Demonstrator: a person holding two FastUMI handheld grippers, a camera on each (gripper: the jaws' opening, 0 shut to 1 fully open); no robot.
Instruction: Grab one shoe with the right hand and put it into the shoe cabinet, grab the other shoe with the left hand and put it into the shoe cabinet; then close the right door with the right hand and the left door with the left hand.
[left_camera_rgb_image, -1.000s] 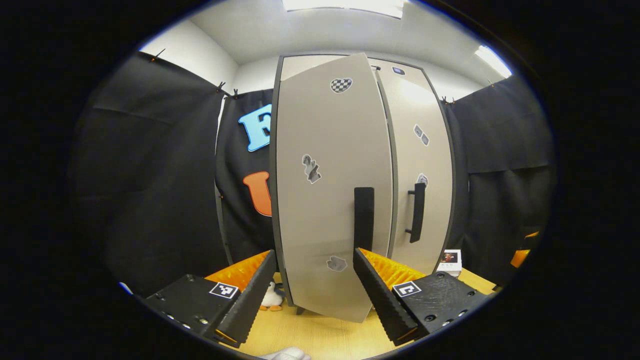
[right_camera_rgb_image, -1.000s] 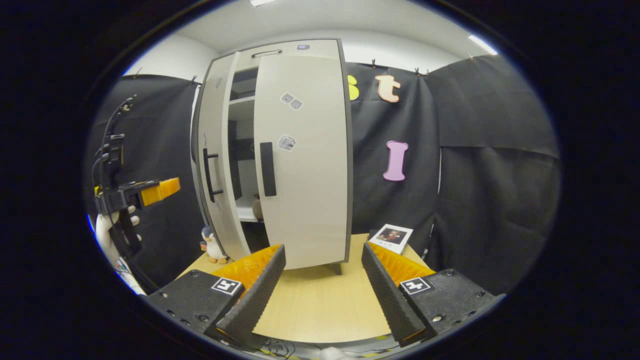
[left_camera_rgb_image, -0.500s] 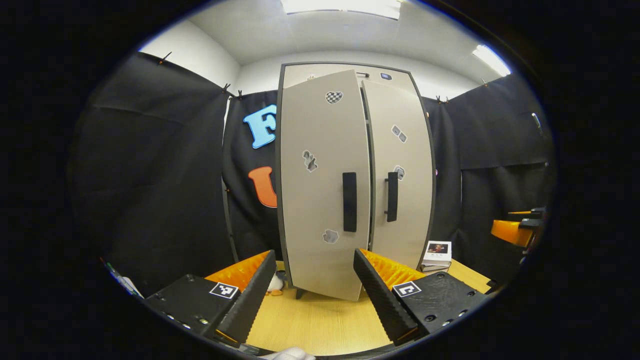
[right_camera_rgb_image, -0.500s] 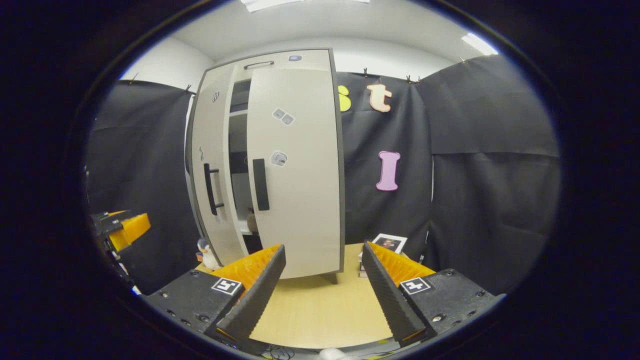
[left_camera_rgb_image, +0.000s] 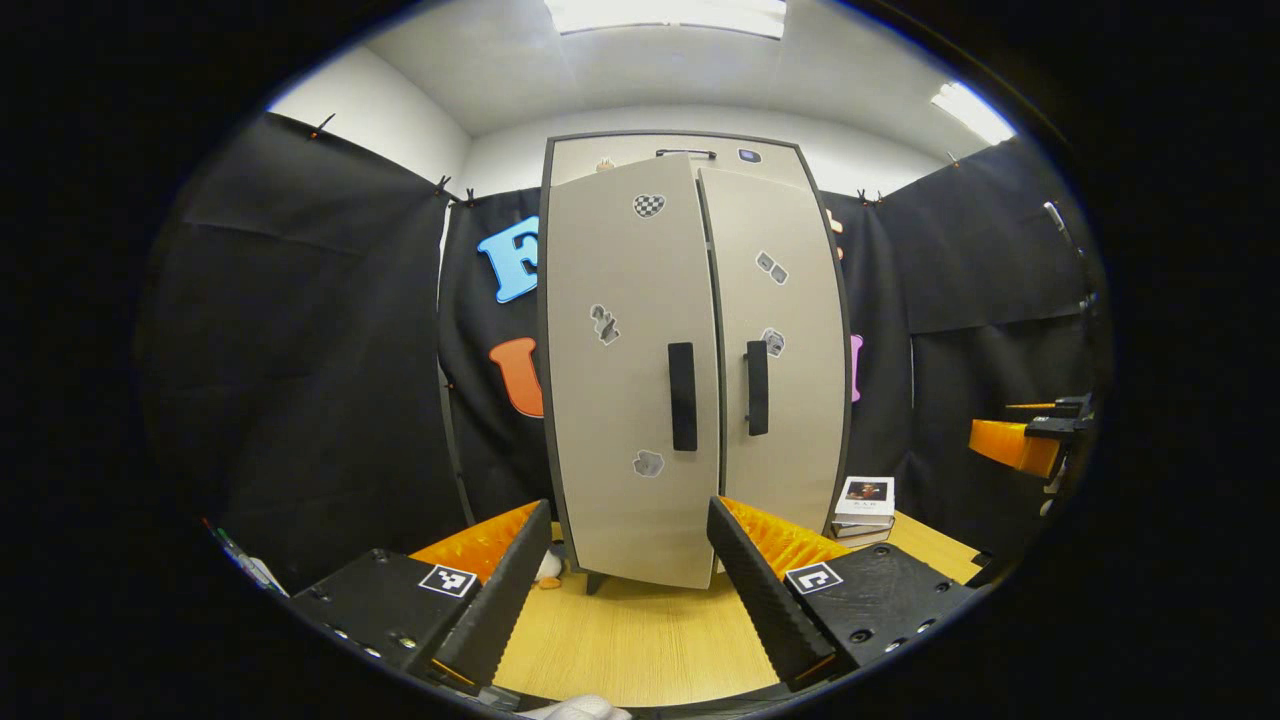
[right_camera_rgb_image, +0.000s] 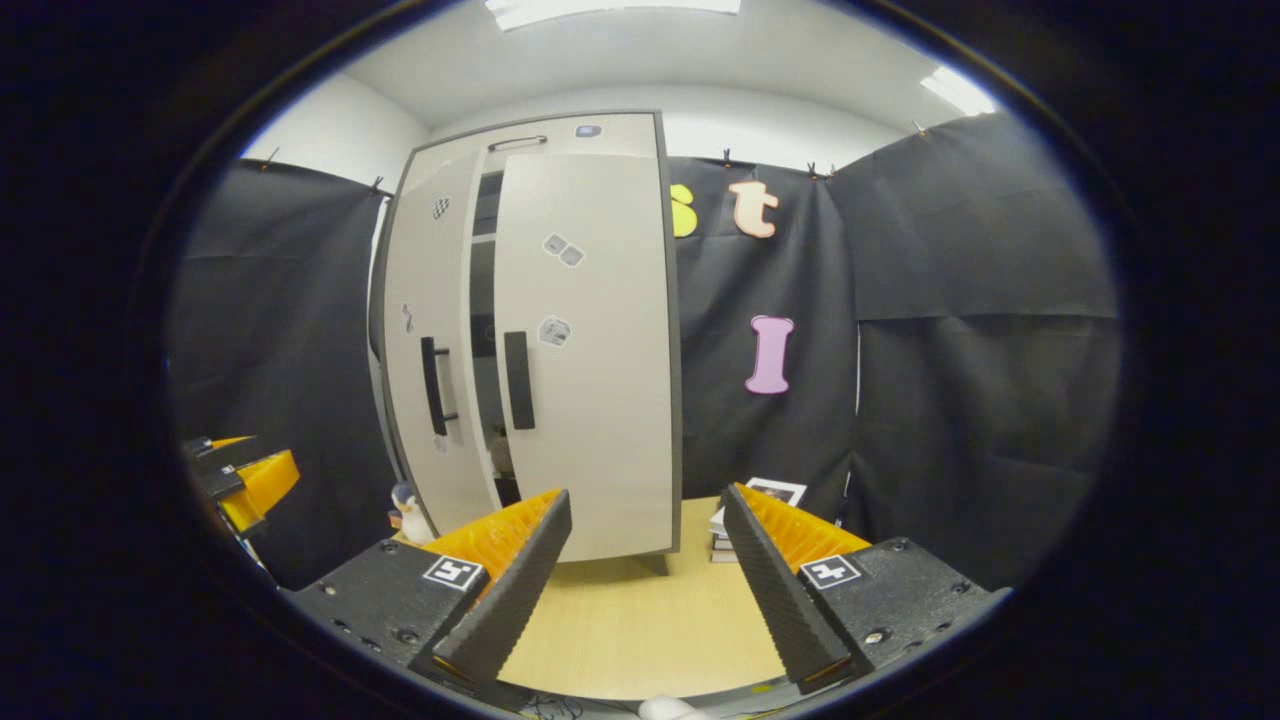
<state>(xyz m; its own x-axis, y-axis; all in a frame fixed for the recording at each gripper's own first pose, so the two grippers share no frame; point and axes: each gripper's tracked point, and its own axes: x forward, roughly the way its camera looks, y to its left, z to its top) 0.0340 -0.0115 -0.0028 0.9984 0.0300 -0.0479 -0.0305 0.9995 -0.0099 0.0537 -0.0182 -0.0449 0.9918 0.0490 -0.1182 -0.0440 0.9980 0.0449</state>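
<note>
shoe cabinet (left_camera_rgb_image: 690, 360) upright on worktop (left_camera_rgb_image: 640, 640) | left door (left_camera_rgb_image: 625, 370) ajar, right door (left_camera_rgb_image: 785, 350) nearly flush | contents not discernible through gap | grey fronts, dark handles, stickers | left tool (left_camera_rgb_image: 628, 590) spread, empty | right tool (right_camera_rgb_image: 645, 585) spread, empty

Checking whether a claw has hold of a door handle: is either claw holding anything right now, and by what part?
Nothing is held. The left claw and right claw are both open and empty, back from the cabinet.

cabinet doors (left_camera_rgb_image: 630, 380): smooth matt panel | table (right_camera_rgb_image: 640, 620): pale wood grain | fingers (left_camera_rgb_image: 760, 590): ribbed
</note>
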